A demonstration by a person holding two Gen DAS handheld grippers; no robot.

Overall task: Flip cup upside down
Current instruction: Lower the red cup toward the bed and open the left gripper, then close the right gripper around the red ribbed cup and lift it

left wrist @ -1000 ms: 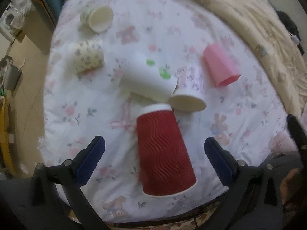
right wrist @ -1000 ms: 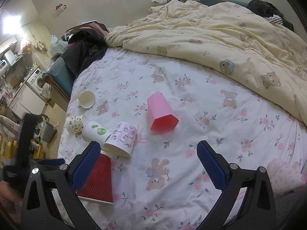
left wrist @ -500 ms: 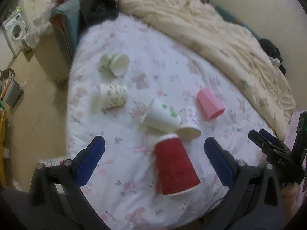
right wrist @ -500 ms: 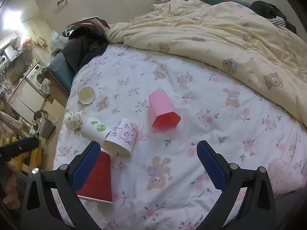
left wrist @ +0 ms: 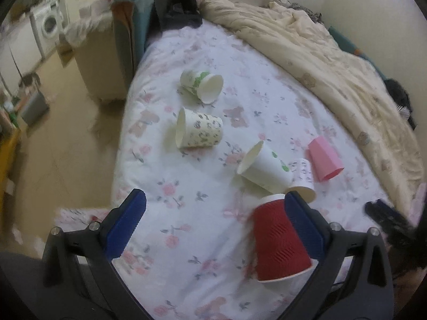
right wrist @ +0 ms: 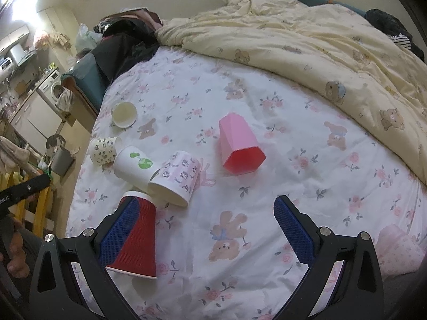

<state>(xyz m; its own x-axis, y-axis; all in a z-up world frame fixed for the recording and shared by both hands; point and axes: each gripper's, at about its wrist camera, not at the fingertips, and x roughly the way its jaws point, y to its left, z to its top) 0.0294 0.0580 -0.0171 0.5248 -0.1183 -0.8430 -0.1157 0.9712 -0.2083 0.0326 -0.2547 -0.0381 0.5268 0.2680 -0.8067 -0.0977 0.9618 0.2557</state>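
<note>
Standing mouth-down on the bed (right wrist: pixel 307 133), the red cup (right wrist: pixel 138 240) is a tapered paper cone with a wavy ribbed sleeve and a white rim at its upturned base. Just behind the red cup lie two smooth paper cups on their sides: a white cup (right wrist: pixel 133 165) with a green print and a pink-patterned cup (right wrist: pixel 177 180), apparently touching each other. Farther behind the red cup lies a faceted pink cup (right wrist: pixel 240 144), apparently plastic. Left gripper (left wrist: pixel 216 226) and right gripper (right wrist: pixel 205 232): ridged blue jaws spread wide, released, grasping nothing.
</note>
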